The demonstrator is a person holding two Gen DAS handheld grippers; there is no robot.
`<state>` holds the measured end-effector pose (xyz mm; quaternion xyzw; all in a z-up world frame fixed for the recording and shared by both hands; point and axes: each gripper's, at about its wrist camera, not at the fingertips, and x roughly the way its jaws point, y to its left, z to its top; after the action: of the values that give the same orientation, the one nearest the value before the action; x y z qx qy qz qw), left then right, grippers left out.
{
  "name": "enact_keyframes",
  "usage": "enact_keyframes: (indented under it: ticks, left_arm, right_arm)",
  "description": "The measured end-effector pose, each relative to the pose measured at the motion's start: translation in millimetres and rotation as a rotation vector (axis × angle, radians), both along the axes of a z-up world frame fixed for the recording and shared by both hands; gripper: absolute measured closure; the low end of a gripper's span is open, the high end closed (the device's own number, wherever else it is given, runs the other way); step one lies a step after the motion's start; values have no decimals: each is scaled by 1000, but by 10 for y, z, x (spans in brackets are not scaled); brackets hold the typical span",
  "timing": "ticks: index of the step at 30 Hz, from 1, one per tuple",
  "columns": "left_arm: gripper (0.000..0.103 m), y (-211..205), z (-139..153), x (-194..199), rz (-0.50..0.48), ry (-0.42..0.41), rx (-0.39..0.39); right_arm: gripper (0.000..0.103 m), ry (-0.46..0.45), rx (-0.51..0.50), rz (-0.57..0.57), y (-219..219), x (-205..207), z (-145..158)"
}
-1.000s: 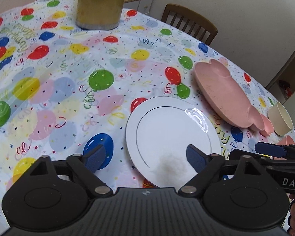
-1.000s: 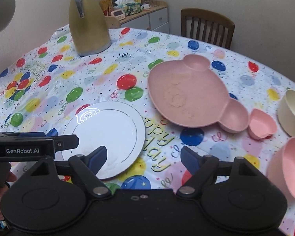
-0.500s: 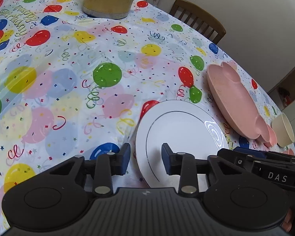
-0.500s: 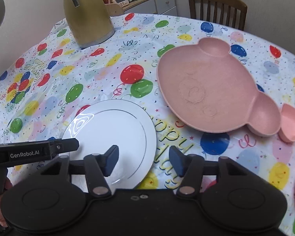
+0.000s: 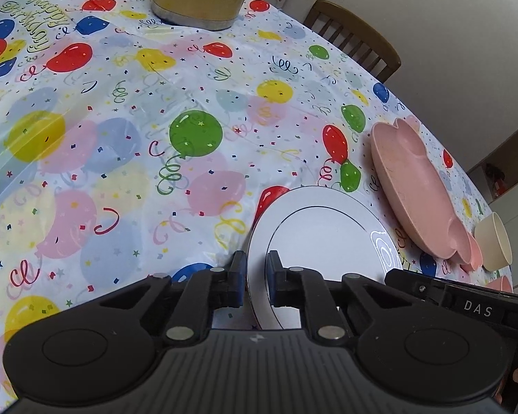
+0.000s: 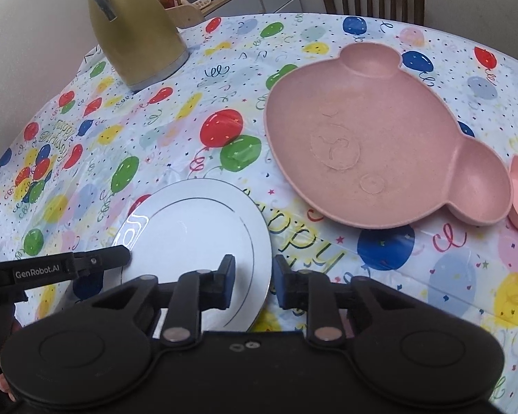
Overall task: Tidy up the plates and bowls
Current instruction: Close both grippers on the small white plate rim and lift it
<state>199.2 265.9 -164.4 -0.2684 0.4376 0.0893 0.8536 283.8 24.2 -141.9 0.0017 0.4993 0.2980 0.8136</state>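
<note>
Left claw (image 5: 253, 277) straddles the near left rim of the white plate (image 5: 323, 231): its jaws have just been closing, one pad sits outside the rim and the other on the plate's face, and a thin gap shows at the rim, so I cannot tell whether the pads press yet. In this view the plate lies straight ahead of the claw and a little to its right, flat on the worktop (image 5: 121, 158), with the pink bear-shaped plate (image 5: 411, 189) beyond the white plate's right side. The hand tilts the claw steeply down toward the cloth.

Right claw (image 6: 253, 281), in its own view, brackets the white plate's (image 6: 190, 231) near right rim; its jaws have also just been closing, and clear gaps remain on both sides of the rim, so nothing is gripped yet. The left claw's arm (image 6: 69, 267) reaches in at the plate's opposite edge. Both claws stand equally near, on opposite sides, which suits a two-handed lift toward the pink plate (image 6: 380, 138).
</note>
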Motion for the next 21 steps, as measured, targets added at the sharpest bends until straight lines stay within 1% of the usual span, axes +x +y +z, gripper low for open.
enact_keyframes:
  ticks: [4, 6, 13, 21]
  left_arm:
    - [91, -19, 6, -23, -5, 1, 1]
    - [91, -40, 15, -45, -9, 0, -2]
    - [91, -219, 69, -144, -37, 0, -17]
    - [91, -625, 167, -241, -97, -2, -33]
  right_arm:
    - [92, 8, 1, -9, -45, 13, -9]
    - [95, 11, 1, -9, -76, -2, -10]
    - [95, 31, 1, -34, -244, -124, 11]
    - [95, 32, -11, -95, -651, -396, 147]
